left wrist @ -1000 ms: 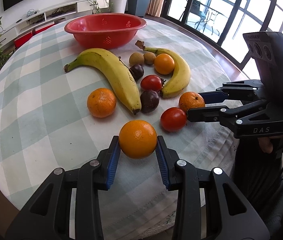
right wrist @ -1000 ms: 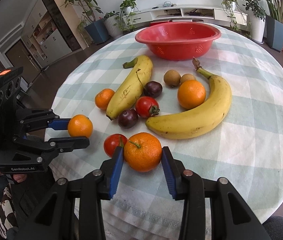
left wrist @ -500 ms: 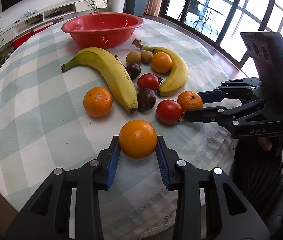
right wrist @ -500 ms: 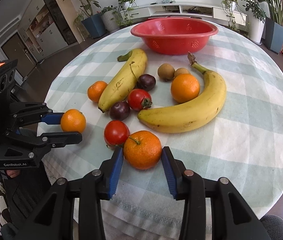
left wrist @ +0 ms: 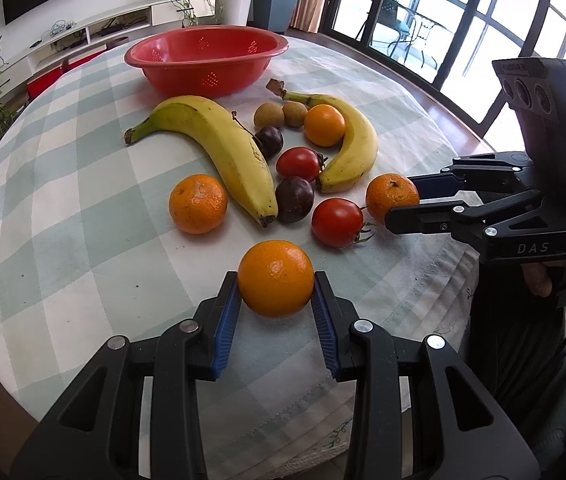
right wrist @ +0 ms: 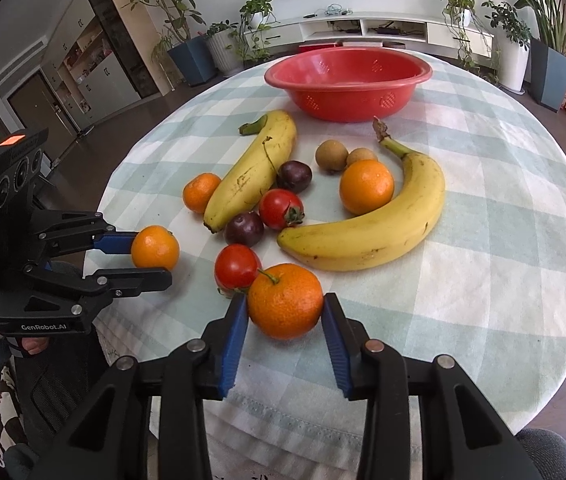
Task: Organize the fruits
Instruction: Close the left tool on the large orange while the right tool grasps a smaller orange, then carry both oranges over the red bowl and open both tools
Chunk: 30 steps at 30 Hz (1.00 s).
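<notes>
My left gripper is shut on a smooth orange and holds it above the near edge of the round table; it also shows in the right wrist view. My right gripper is shut on a stemmed mandarin, which also shows in the left wrist view. The red basket stands at the far side and looks empty. Two bananas, another mandarin, an orange, two tomatoes, two dark plums and two small brown fruits lie between.
The table has a green-and-white checked cloth. Its edge runs just below both grippers. A TV shelf with plants stands beyond the table, and glass doors are on the right of the left wrist view.
Both grippers, each with its fruit, have risen and tilted a little, so the fruit pile and basket sit lower and nearer in view. The grips have not changed.
</notes>
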Each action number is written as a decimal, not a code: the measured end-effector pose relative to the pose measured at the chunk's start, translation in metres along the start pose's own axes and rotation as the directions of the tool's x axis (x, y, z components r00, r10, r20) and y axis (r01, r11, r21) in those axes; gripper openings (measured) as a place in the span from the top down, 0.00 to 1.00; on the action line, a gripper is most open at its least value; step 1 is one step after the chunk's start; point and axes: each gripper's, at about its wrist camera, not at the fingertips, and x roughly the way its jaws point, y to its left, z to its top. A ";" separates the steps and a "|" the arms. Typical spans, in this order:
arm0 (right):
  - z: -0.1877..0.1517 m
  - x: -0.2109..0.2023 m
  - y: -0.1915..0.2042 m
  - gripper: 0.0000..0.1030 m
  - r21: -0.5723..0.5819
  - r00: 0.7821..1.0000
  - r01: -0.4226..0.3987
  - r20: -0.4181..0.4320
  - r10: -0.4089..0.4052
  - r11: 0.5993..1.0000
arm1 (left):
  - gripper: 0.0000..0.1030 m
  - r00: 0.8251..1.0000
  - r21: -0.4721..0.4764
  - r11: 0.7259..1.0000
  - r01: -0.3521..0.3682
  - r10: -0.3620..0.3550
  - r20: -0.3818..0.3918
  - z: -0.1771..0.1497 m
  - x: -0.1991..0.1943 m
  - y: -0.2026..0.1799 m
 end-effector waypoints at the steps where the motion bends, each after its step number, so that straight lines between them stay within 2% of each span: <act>1: 0.000 -0.001 0.000 0.61 0.001 1.000 0.002 0.001 -0.002 1.000 | 0.68 1.000 -0.001 1.000 -0.001 0.001 0.001 0.000 -0.001 0.000; 11: 0.007 -0.025 -0.001 0.61 -0.007 0.999 0.001 0.047 -0.001 1.000 | 0.68 0.999 0.011 1.000 -0.008 0.007 0.042 0.008 -0.019 -0.002; 16: 0.027 -0.044 -0.015 0.61 0.002 0.995 0.016 0.098 -0.016 1.000 | 0.68 0.997 0.016 1.000 -0.025 0.024 0.077 0.025 -0.032 0.005; 23: 0.082 -0.065 -0.043 0.61 0.001 0.980 0.071 0.184 -0.070 0.997 | 0.68 0.988 0.011 0.997 -0.079 0.077 0.131 0.080 -0.047 0.030; 30: 0.144 -0.041 -0.056 0.61 -0.032 0.981 0.059 0.189 -0.052 0.998 | 0.68 0.982 0.022 0.993 -0.117 0.112 0.149 0.160 -0.033 0.056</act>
